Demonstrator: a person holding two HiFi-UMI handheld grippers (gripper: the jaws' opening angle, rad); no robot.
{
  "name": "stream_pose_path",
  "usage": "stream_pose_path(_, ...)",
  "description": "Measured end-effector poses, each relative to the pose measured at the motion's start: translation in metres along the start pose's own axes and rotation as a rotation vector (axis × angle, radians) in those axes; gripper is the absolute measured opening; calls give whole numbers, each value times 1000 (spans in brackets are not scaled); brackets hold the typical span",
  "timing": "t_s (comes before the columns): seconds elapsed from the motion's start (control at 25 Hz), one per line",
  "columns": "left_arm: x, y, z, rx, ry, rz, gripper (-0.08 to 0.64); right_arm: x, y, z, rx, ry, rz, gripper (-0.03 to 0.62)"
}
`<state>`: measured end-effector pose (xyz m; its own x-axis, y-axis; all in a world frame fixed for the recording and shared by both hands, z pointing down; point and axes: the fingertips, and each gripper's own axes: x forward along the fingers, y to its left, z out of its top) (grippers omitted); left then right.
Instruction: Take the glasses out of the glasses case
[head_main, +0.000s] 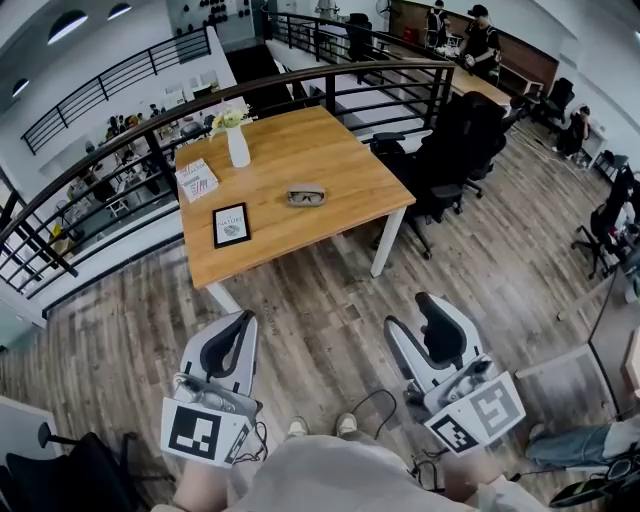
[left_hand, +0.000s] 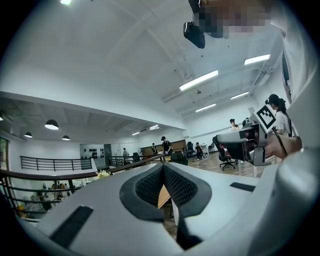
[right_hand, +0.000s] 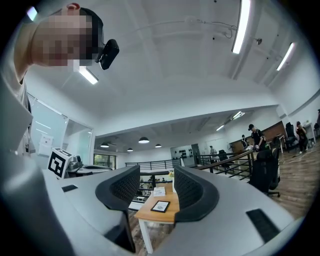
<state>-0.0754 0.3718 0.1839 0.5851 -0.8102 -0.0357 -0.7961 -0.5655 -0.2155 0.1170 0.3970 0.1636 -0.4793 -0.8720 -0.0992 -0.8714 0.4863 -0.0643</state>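
Lying near the middle of the wooden tabletop (head_main: 340, 150), the glasses case (head_main: 306, 196) sits flat and alone, well apart from both of my hand-held grippers. Dark shapes like lenses show in it, but it is too small in the head view for me to be sure that they are the glasses.

Nearer the tabletop's left side, a framed picture (head_main: 231, 225) lies by the front edge, a small book (head_main: 197, 180) lies behind it, and a white vase (head_main: 238, 147) with pale flowers stands beyond the book. Black office chairs (head_main: 460, 135) crowd the tabletop's right side, and a dark railing (head_main: 130, 130) curves round behind it.

I stand back on the plank floor (head_main: 330, 290) and hold both tools low, side by side and pointed toward the tabletop. My left hand-held gripper (head_main: 243, 322) has its ribbed pads pressed together with nothing between them. My right hand-held gripper (head_main: 410, 312) has its jaws wide apart and empty; the framed picture and the tabletop's corner show far off through the gap.
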Motion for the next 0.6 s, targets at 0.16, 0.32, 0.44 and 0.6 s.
stream_pose_path(0.16,16,-15,2,11,7,-1,15,-7,-21,-1,5,7,6,235)
stream_pose_path(0.32,26,-31,2,26,10,1,15,-18,-40,-9,9,15,8,232)
stream_pose_path(0.44,31,-43,5,34,-3,-6,15,-23,-49,-13,10,18,19,232)
stream_pose_path(0.6,41,-50,4,52,1,-3,15,-25,-60,-17,19,12,28,230)
